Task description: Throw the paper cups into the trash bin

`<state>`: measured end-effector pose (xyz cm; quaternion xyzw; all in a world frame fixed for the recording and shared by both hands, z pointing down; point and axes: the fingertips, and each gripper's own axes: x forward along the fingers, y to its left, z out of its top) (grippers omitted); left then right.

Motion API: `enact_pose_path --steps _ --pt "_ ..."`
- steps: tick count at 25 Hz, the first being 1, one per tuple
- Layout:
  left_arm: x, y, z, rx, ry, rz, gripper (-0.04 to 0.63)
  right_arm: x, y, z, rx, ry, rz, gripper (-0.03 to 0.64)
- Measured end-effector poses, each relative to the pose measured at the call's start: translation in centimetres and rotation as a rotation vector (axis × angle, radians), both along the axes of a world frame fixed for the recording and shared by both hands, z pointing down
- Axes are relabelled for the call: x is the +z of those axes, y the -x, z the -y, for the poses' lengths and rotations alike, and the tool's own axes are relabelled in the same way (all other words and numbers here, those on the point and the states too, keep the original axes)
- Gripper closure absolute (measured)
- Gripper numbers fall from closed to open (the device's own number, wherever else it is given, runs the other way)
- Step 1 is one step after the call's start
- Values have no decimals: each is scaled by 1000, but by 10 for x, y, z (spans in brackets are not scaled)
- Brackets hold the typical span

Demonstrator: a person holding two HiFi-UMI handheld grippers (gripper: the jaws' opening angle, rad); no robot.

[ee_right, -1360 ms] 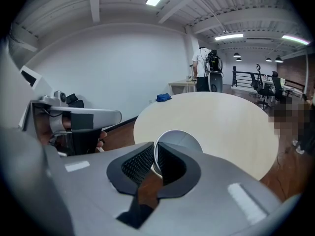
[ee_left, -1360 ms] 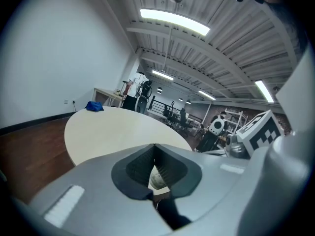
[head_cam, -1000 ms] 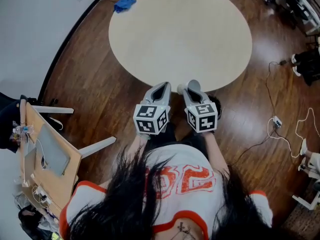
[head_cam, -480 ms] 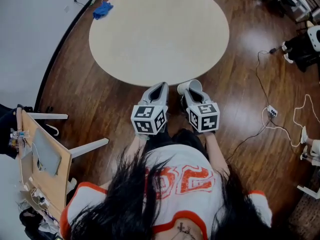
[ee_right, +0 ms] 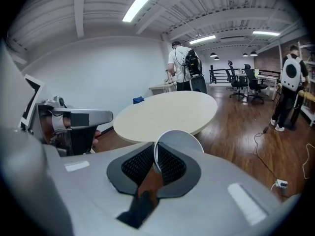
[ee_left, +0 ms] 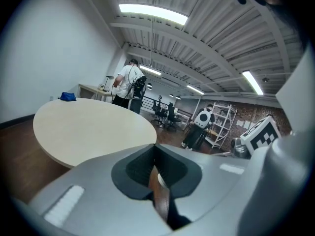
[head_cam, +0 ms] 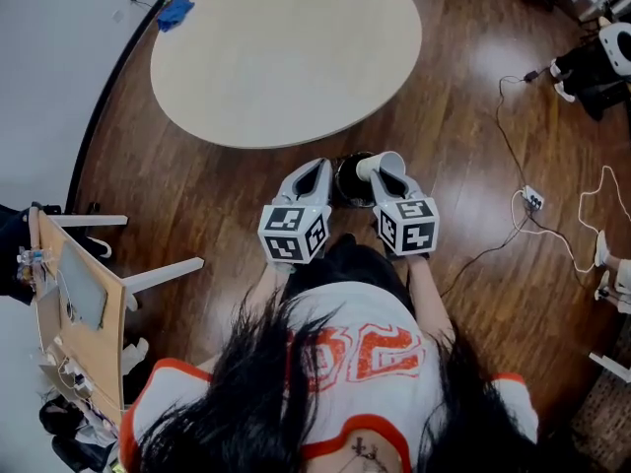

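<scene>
A white paper cup (head_cam: 380,164) lies on its side in my right gripper (head_cam: 386,173), whose jaws are shut on the cup's rim. In the right gripper view the cup (ee_right: 179,140) sticks out past the pads with its round mouth turned left. A black trash bin (head_cam: 350,179) stands on the wooden floor just below and between the two gripper tips. The cup hangs over the bin's right edge. My left gripper (head_cam: 316,173) is level beside the right one, shut with nothing in it (ee_left: 153,149).
A round beige table (head_cam: 286,52) stands ahead of the bin, with a blue cloth (head_cam: 175,13) at its far left edge. A wooden desk (head_cam: 89,304) is at my left. Cables and a power strip (head_cam: 532,197) lie on the floor at right.
The table has slid up and left in the head view as the person backed away. The black bin has come into sight under the gripper tips. The cup stays held.
</scene>
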<state>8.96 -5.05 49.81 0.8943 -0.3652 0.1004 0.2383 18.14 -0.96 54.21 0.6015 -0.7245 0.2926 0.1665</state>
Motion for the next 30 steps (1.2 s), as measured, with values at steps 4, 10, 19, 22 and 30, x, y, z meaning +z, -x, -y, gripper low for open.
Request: enact_pose_path --steps 4,10,19,22,30 --pt "2 -6 -6 6 7 13 595 10 -10 -10 23 17 2 588" --pt "-1 -19 -7 38 -2 23 595 39 -27 -20 72 63 -8 588" --pt "8 -32 -2 85 -10 55 595 129 -45 -11 92 216 15 588" --pt "5 -39 5 105 -32 64 595 150 -50 -1 108 254 3 586" --pt "5 -29 13 105 -11 64 595 178 -47 22 92 325 3 492"
